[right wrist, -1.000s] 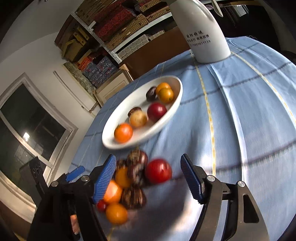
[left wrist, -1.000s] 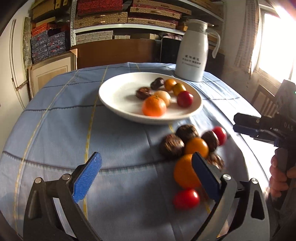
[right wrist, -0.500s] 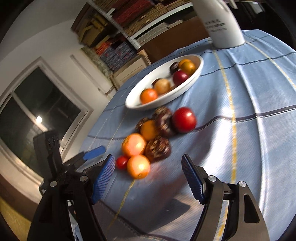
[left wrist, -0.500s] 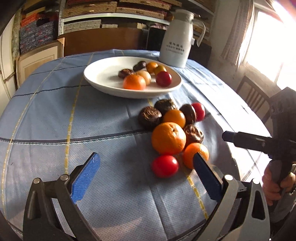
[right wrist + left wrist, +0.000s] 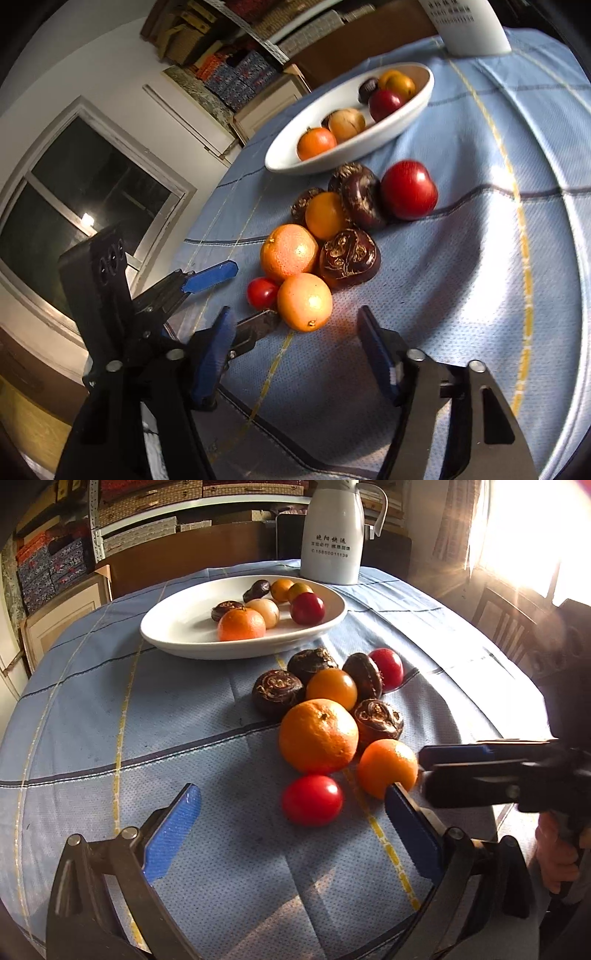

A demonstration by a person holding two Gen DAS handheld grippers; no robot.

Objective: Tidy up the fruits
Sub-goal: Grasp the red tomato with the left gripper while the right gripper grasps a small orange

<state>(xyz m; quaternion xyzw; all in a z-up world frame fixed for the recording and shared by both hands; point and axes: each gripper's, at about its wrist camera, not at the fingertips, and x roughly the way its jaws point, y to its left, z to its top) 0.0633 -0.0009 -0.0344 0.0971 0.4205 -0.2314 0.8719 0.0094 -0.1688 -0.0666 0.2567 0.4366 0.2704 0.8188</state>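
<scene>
Both grippers spread wide at the near edge of a loose fruit pile — nothing held.

From the left: the left gripper hovers low over the blue tablecloth, its blue pads far apart, with a small red tomato just ahead between them. Behind it sit a large orange and a smaller orange, touching dark chestnut-like fruits, another orange fruit and a red one. Farther back, the white plate holds several fruits already, near a white jug. The right gripper — also open — faces the smaller orange from the right side.
</scene>
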